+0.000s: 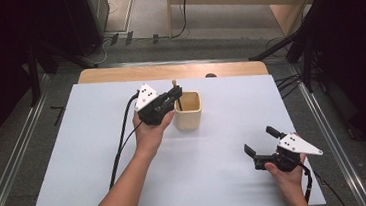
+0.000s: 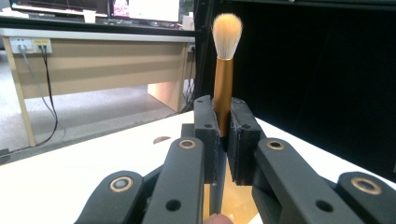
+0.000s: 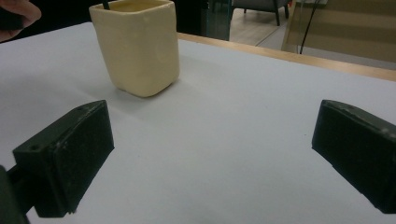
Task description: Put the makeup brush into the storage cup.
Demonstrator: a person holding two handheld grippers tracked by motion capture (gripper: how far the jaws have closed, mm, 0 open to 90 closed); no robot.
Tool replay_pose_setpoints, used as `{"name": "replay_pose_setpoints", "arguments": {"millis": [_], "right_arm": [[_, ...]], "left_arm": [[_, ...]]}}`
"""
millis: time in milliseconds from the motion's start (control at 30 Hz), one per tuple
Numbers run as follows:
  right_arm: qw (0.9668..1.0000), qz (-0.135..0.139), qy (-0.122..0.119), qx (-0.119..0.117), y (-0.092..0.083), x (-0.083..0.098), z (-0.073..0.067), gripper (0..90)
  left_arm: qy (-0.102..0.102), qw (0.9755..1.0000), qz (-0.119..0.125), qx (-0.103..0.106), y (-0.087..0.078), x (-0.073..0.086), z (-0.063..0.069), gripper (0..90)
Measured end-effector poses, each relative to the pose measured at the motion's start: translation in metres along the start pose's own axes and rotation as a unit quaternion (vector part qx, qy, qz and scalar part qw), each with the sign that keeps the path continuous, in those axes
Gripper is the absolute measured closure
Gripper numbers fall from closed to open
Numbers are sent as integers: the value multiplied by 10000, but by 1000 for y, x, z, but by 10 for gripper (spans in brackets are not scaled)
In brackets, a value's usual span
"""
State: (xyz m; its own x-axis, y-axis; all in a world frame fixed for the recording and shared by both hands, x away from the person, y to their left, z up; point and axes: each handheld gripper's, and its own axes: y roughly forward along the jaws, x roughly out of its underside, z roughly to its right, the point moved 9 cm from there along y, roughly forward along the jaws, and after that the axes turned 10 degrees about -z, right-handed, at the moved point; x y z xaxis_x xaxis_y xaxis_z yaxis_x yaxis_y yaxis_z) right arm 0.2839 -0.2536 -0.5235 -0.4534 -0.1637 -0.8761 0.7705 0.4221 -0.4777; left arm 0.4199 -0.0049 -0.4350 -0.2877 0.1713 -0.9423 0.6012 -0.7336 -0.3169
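high view / left gripper (image 1: 176, 94): held over the near-left rim of the cup, jaws clamped on the makeup brush (image 1: 174, 86)
high view / brush: upright, pale tip poking above the jaws, dark lower end running down inside the cup
high view / cup (image 1: 188, 113): cream, squarish, open top, stands on the white table (image 1: 75, 157) a bit past centre; left hand (image 1: 149, 131) just beside its left wall
high view / right gripper (image 1: 261, 145): near-right part of the table, well apart from the cup, jaws spread wide, nothing between them
high view / right hand (image 1: 288, 171): wraps the gripper body from below, grey plate on top
high view / table edge: wood strip (image 1: 168, 71) shows along the far side of the white top

left gripper view / jaws: pressed in on the brush from both sides, pads gripping the gold ferrule
left gripper view / brush (image 2: 224, 70): vertical, gold ferrule, fluffy pale bristles pointing up above the jaws
left gripper view / below jaws: gold-tan surface visible through the gap, can't tell whether cup interior or handle
left gripper view / background: white table (image 2: 84, 172), desk (image 2: 93, 60) behind it with cables hanging down

right gripper view / jaws: far apart, one pad at each lower corner, bare table between
right gripper view / cup (image 3: 136, 46): upper left, standing upright on the table (image 3: 233, 130), dark brush handle (image 3: 106, 4) just showing at its rim
right gripper view / left hand (image 3: 16, 16): fingers at the top-left corner, near the cup
right gripper view / far edge: wood strip (image 3: 303, 60) of the table runs behind the cup
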Motion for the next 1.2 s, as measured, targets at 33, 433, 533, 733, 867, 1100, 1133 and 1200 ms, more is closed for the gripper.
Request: {"name": "replay_pose_setpoints", "arguments": {"millis": [33,433,533,733,867,1100,1133,1200], "right_arm": [[10000,0,-9,-3,0,0,0,0],[10000,-28,-18,22,1,1,1,0],[10000,-31,-8,27,1,1,1,0],[10000,-36,-12,21,1,1,0,0],[10000,-29,-17,18,1,1,0,0],[10000,-9,-13,17,0,1,1,0],[10000,-8,-6,17,0,1,0,0],[10000,-10,-25,20,1,1,0,0]], "left_arm": [[6,10000,-21,-5,1,1,0,846],[46,9992,-402,-71,11,18,3,844],[27,9989,-470,-72,13,22,4,843],[-201,9981,-575,87,13,26,3,785],[-520,9968,-540,266,5,21,2,369],[-369,9977,-343,457,-23,16,-3,0],[-392,9978,-332,427,-27,16,-5,0],[-409,9976,-330,458,-34,19,-8,0]]}}
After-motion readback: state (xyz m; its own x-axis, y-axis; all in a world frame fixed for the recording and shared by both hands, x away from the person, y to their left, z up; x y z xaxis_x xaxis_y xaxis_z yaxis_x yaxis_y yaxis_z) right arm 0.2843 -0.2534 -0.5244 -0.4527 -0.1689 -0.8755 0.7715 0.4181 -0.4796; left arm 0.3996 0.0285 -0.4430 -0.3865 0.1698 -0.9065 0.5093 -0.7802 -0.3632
